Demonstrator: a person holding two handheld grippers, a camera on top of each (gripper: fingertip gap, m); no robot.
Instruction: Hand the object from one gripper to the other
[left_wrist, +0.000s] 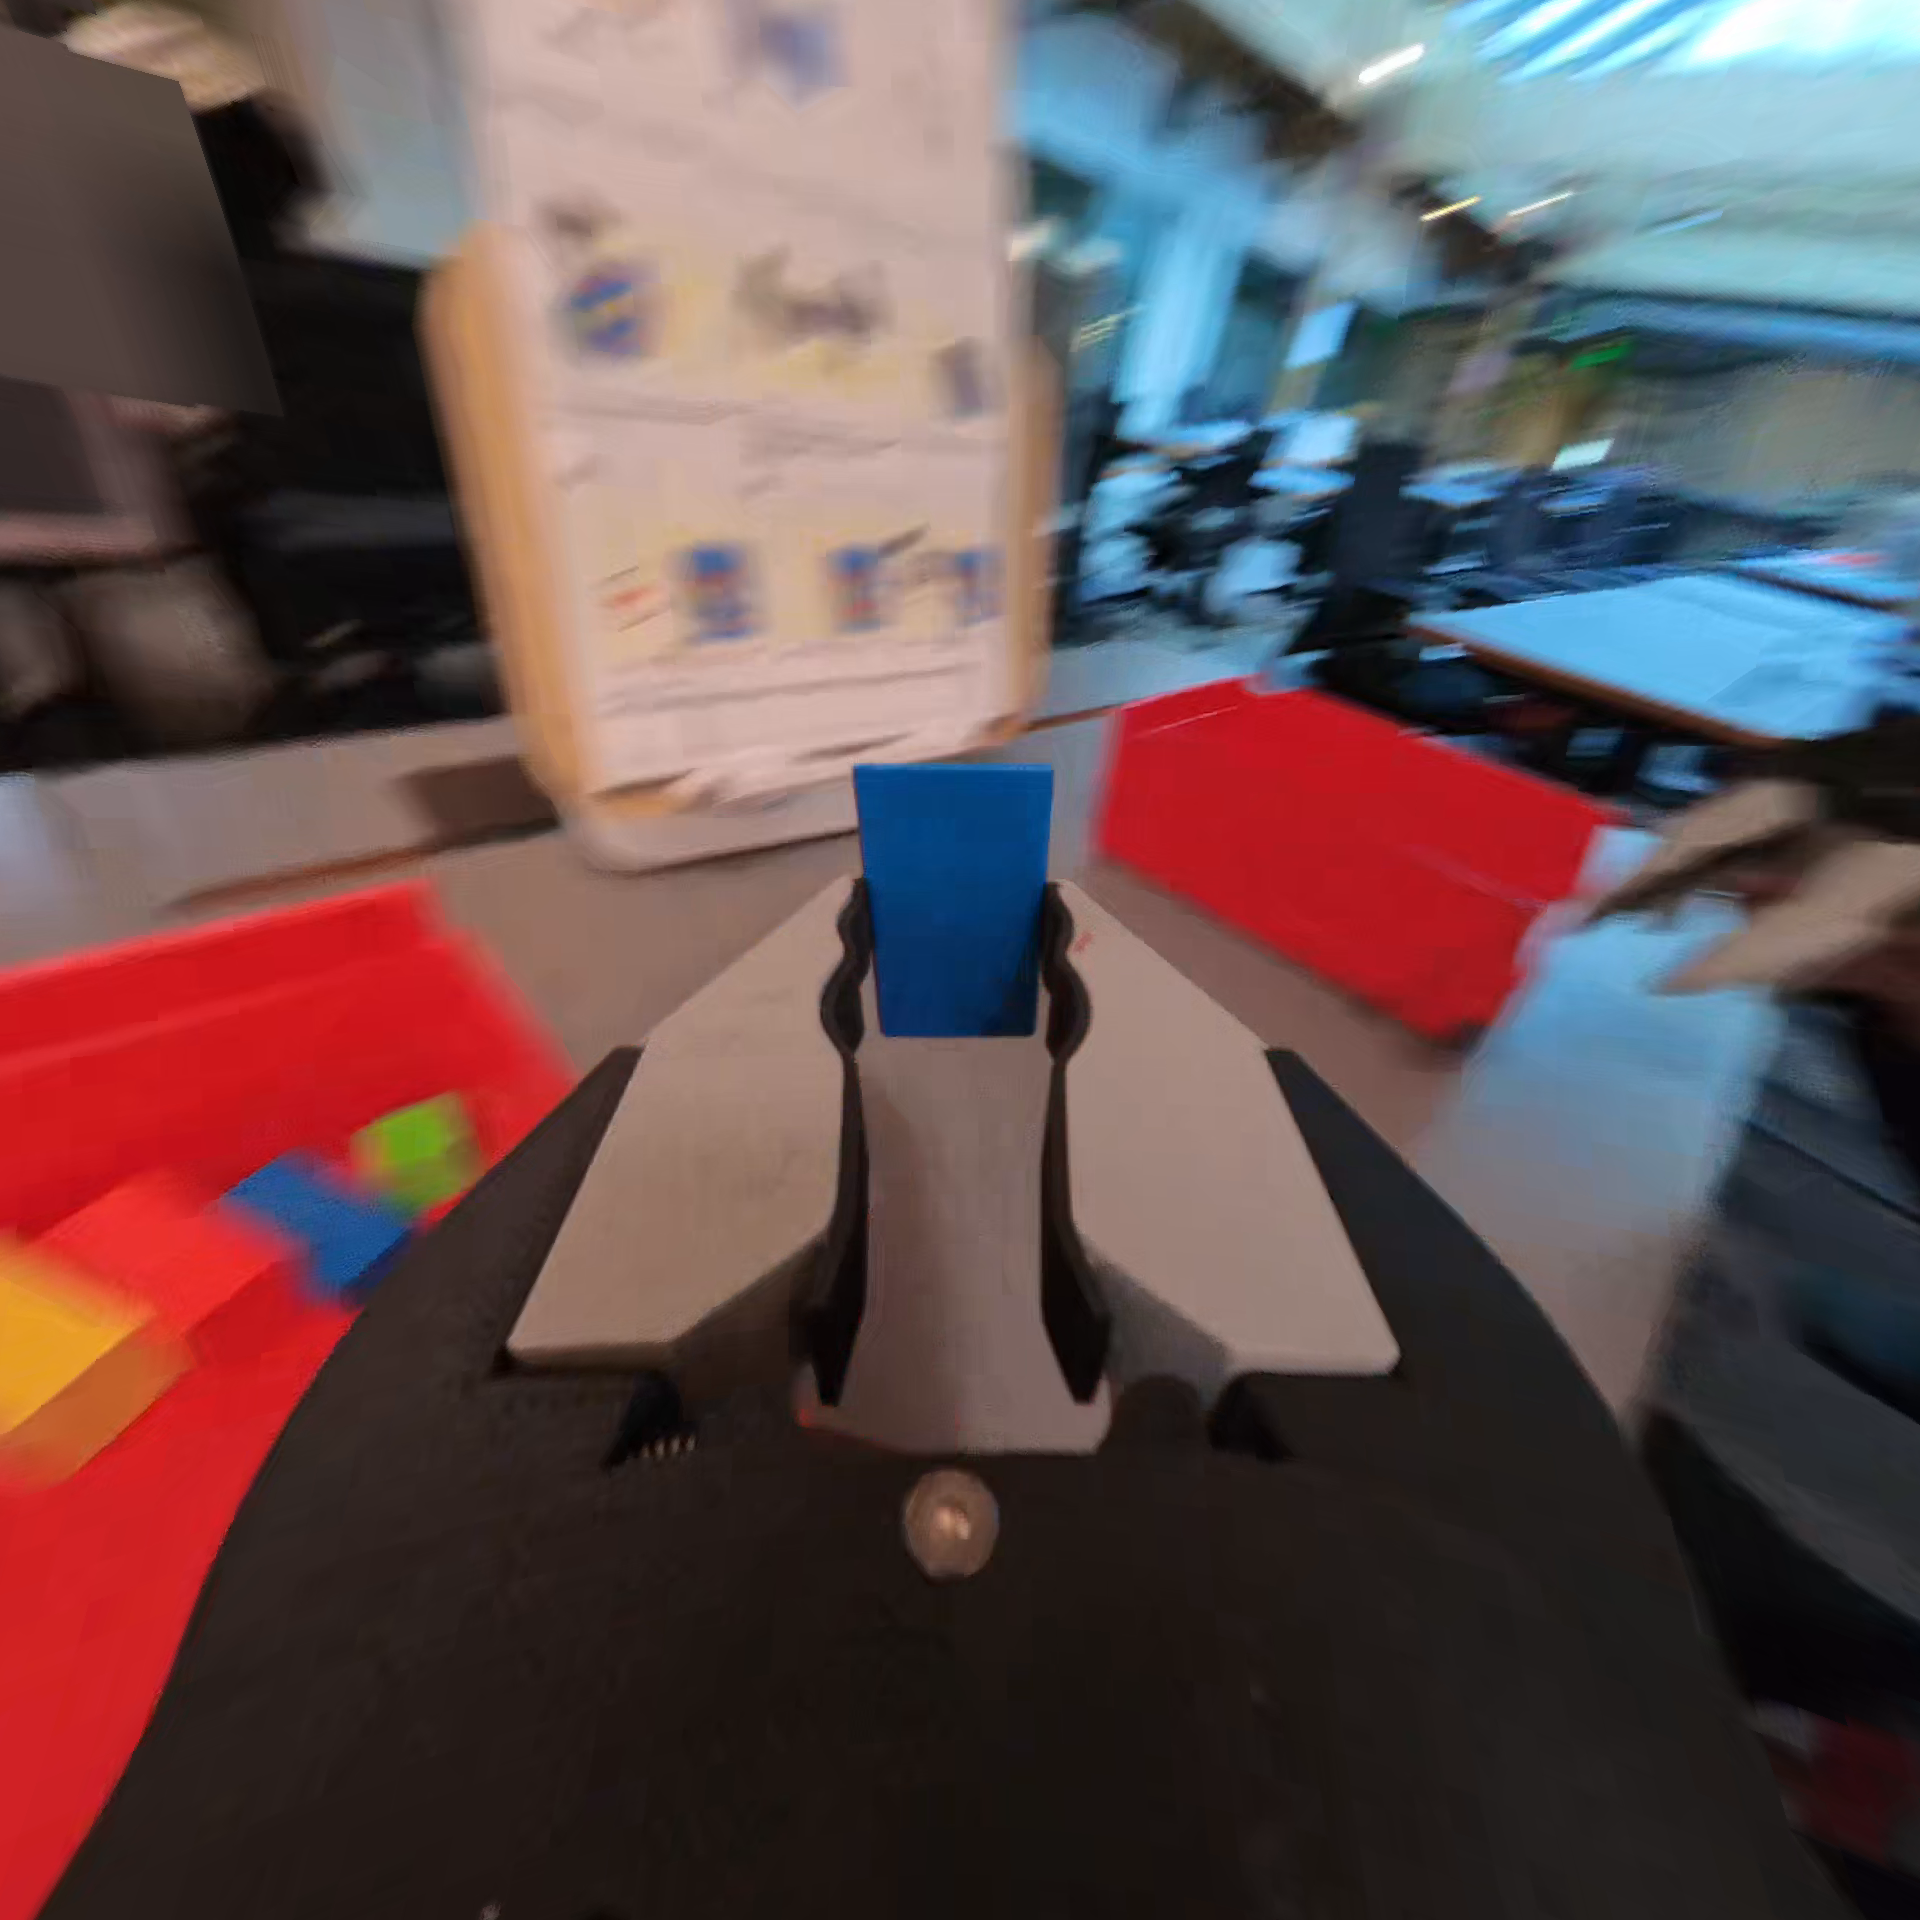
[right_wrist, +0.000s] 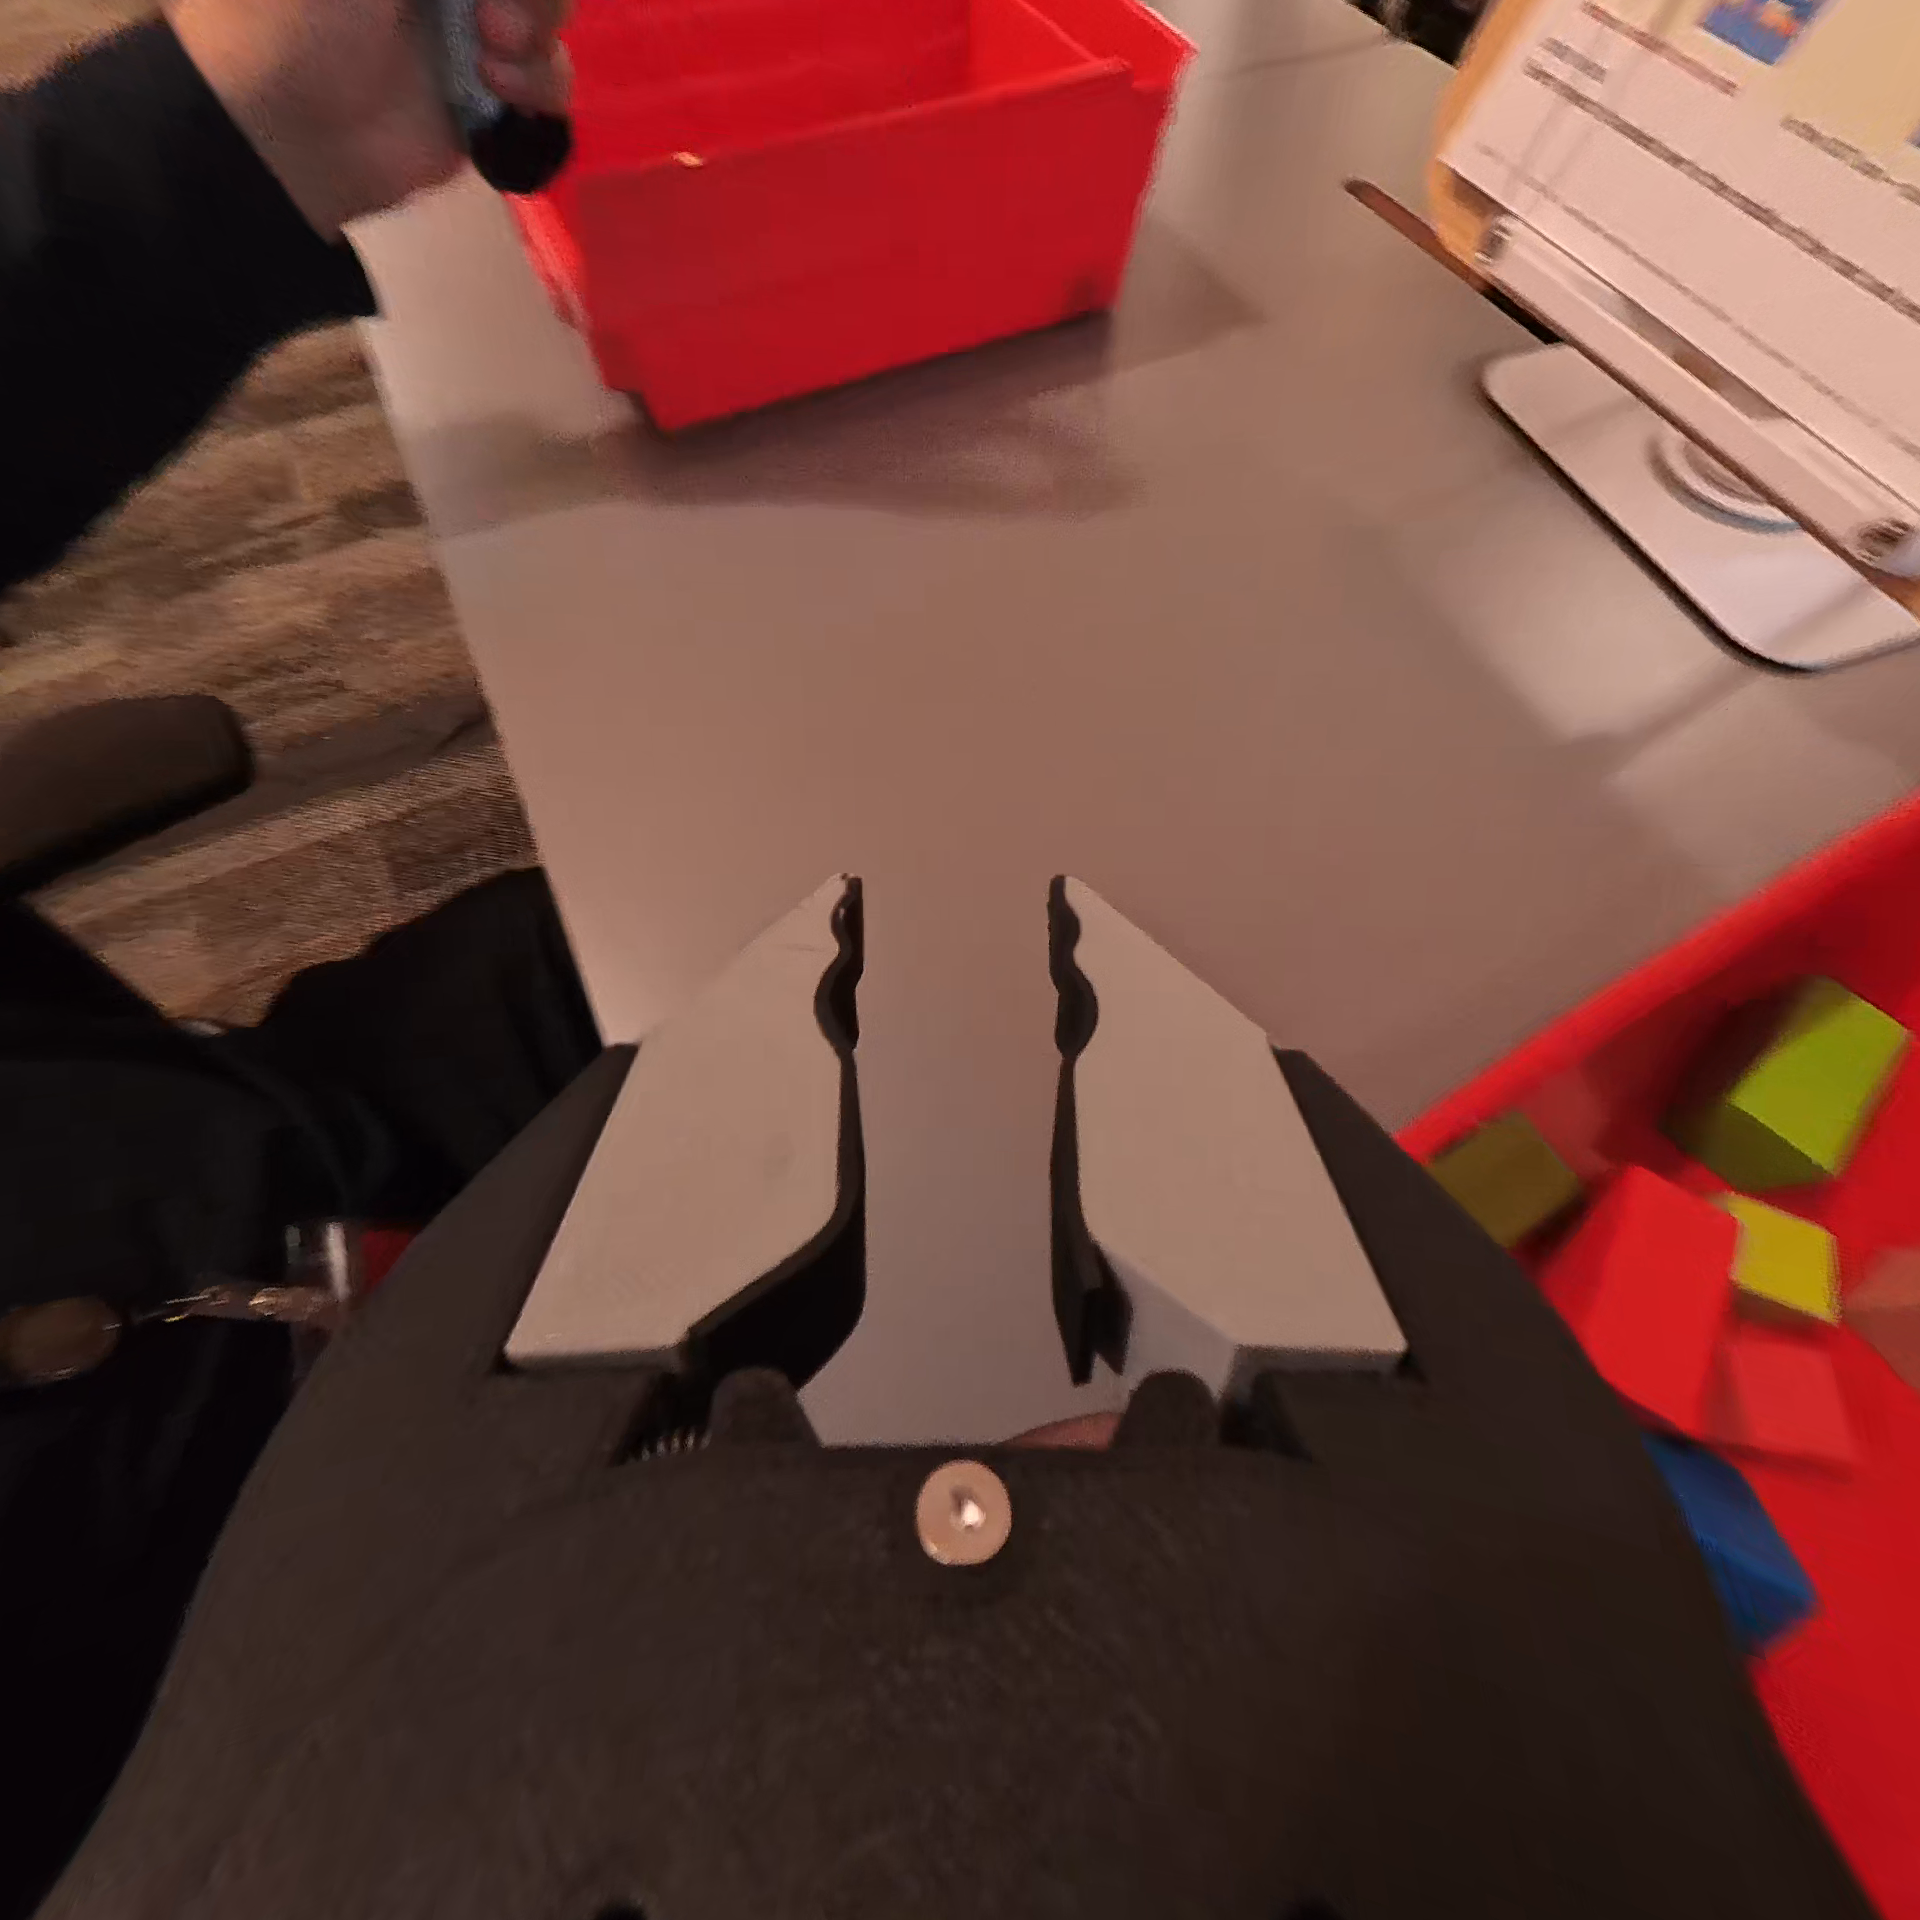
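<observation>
grey desk (right_wrist: 1143, 644), patterned carpet (right_wrist: 260, 582) off its left edge, blurred rows of tables (left_wrist: 1683, 644) behind, strip ceiling lights (left_wrist: 1392, 64)

Matt blue block (left_wrist: 954, 904); matt grey table (right_wrist: 1039, 665); smooth red plastic bin (right_wrist: 862, 239).

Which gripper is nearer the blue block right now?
Left. The left gripper is shut on the blue block, pinched between its fingertips. The right gripper is open over bare table, with no block between its fingers.

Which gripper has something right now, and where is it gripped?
The left gripper holds a blue block, pinched on its two sides at its lower end. The right gripper is open and empty.
</observation>
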